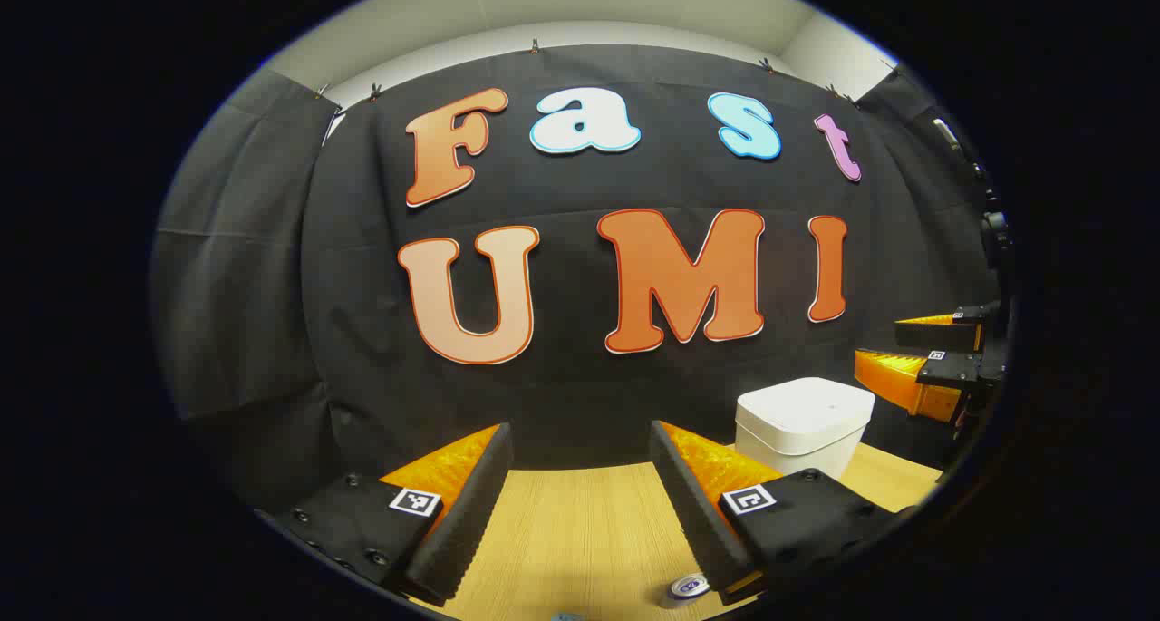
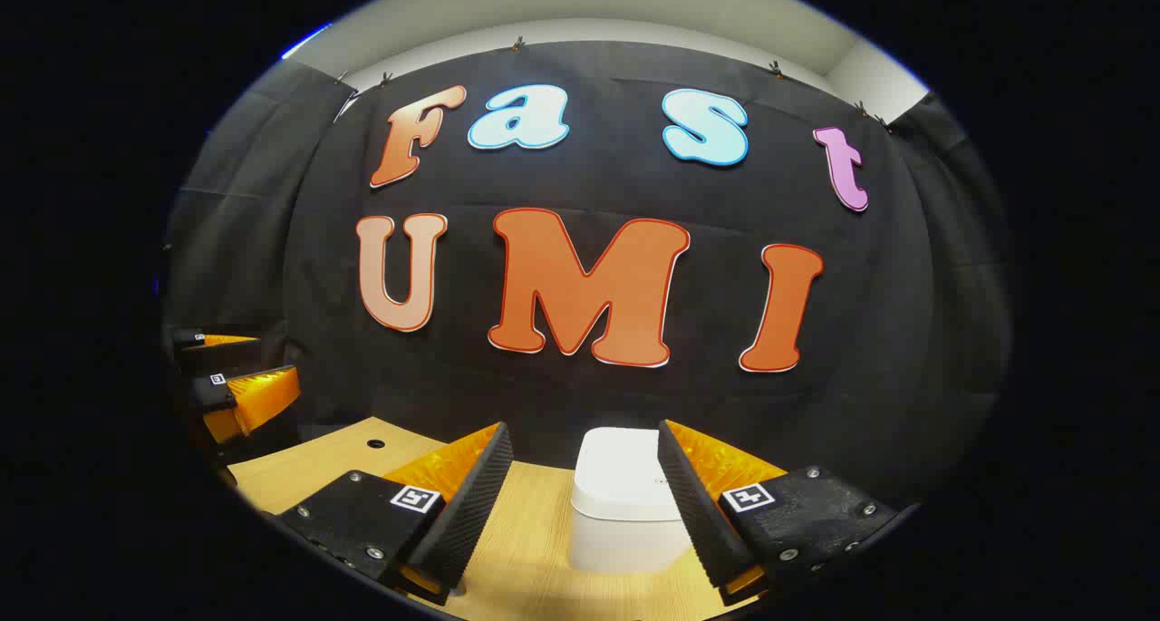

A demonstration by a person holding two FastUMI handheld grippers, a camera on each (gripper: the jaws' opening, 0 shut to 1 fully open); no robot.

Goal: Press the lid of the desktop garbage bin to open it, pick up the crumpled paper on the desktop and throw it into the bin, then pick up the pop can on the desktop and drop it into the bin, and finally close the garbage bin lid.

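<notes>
A white desktop bin (image 1: 802, 424) with its lid down stands on the wooden desk (image 1: 580, 521), to the right of my left gripper (image 1: 580, 449), which is open and empty, held above the desk. The top of a pop can (image 1: 689, 587) peeks out at the bottom edge, beside the right finger. In the right gripper view the bin (image 2: 625, 499) sits straight ahead, framed between the fingers of my open right gripper (image 2: 584, 449), which holds nothing. The right gripper (image 1: 924, 358) hangs open at the right edge of the left gripper view, and the left gripper (image 2: 236, 372) at the left edge of the right one.
A black cloth wall closes off the booth right behind the desk. A small round hole (image 2: 375, 443) is in the desk top at the left. A small bluish object (image 1: 566, 616) lies at the very bottom edge.
</notes>
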